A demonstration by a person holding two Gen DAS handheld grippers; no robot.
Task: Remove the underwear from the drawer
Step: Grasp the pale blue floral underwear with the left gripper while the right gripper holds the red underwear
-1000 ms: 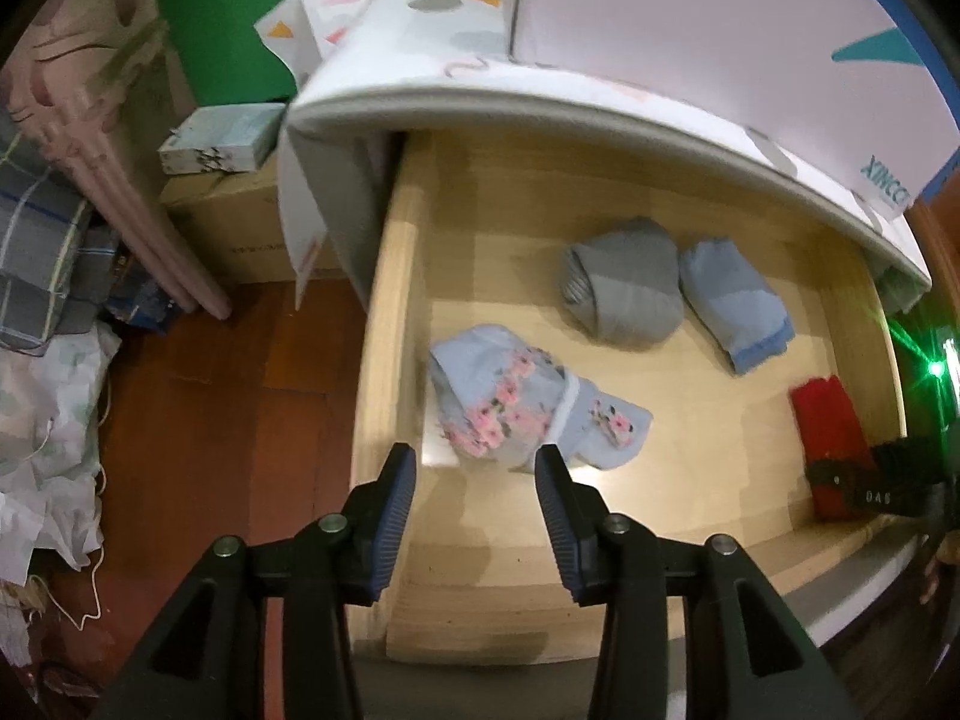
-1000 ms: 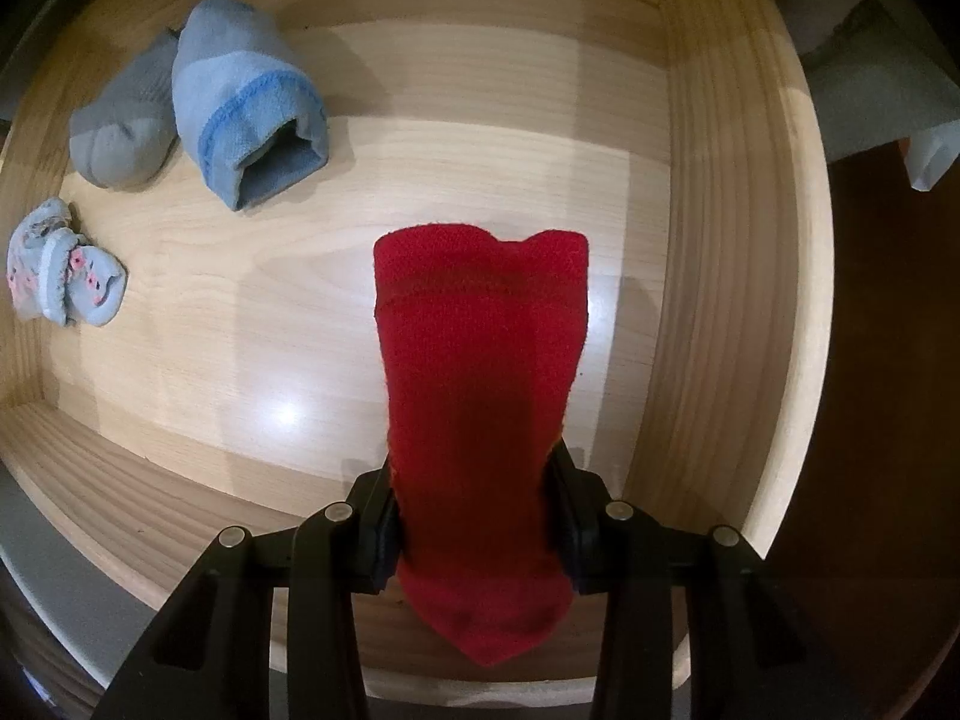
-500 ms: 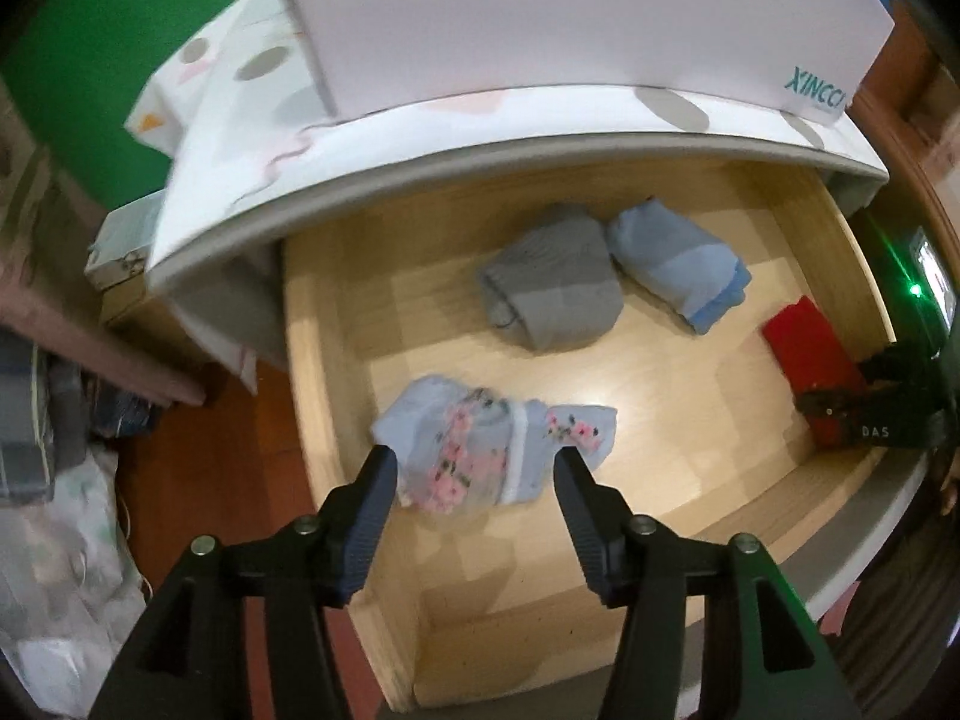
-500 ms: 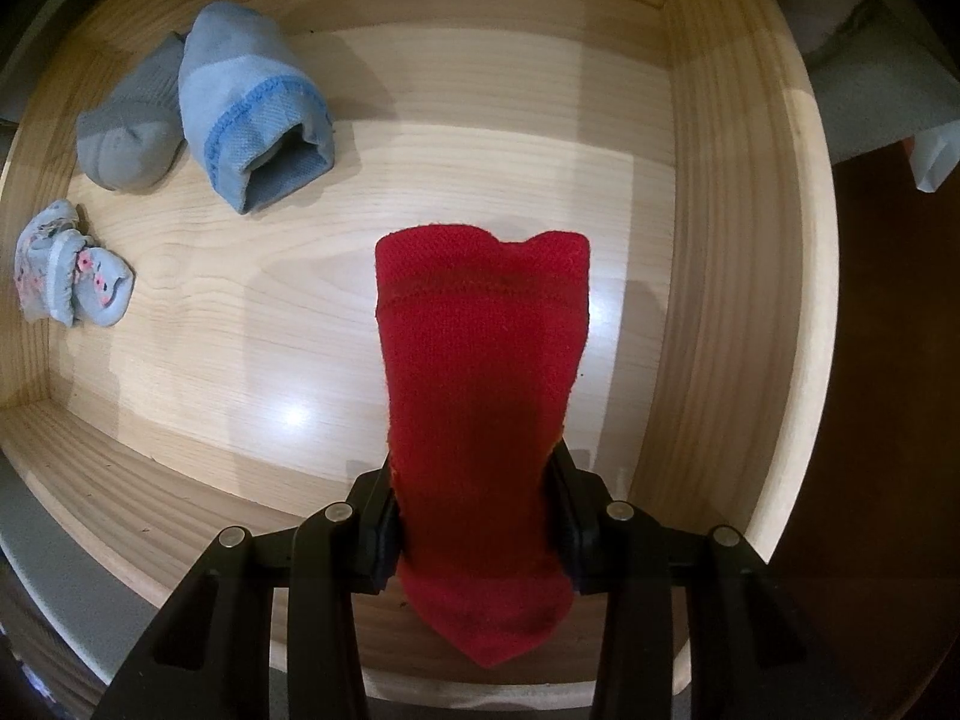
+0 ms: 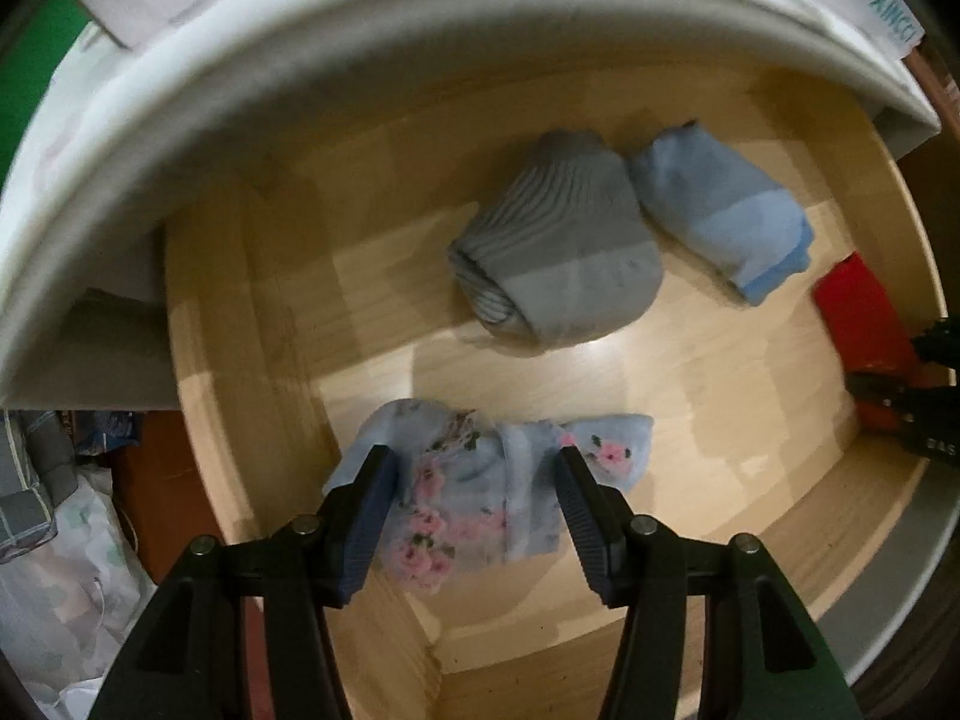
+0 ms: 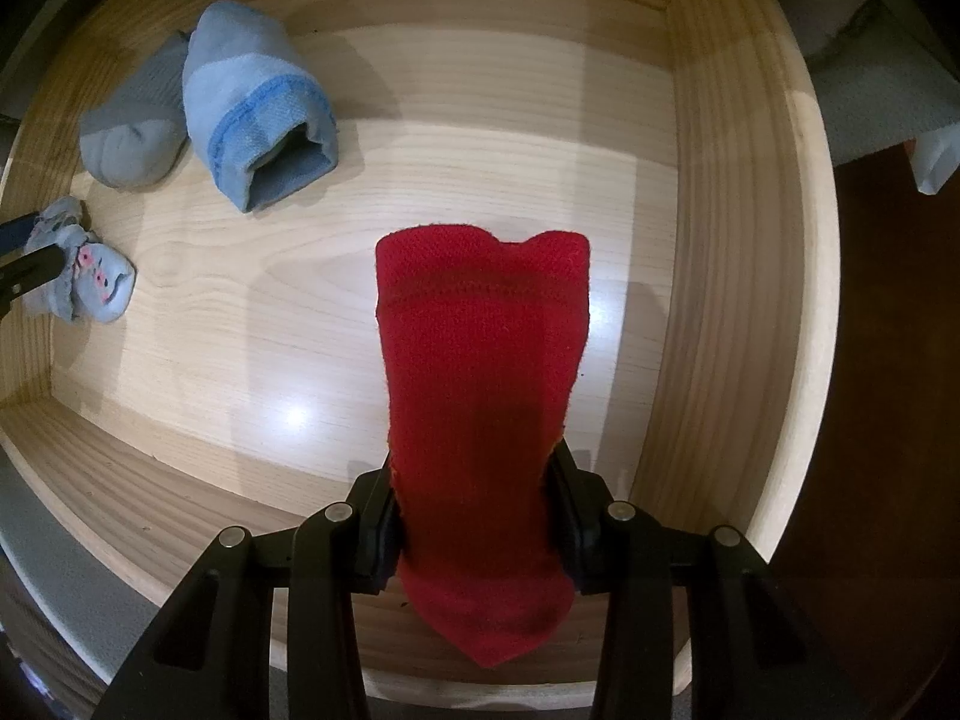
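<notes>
Left wrist: left hand-held gripper (image 5: 474, 483) opening over floral bundle (image 5: 480, 480); right hand-held gripper (image 6: 474, 510) clamps red sock (image 6: 480, 396) above pale wood drawer (image 6: 450, 180)

A green surface (image 5: 36, 42), crumpled pale cloth (image 5: 66, 588) and dark wooden floor (image 6: 888, 360) surround the furniture

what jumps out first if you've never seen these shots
The red garment clamped in the right gripper fills the right wrist view. Next, the left gripper, jaws opening, straddles the floral blue piece near the wooden drawer's front-left corner, with grey and blue bundles behind.
</notes>
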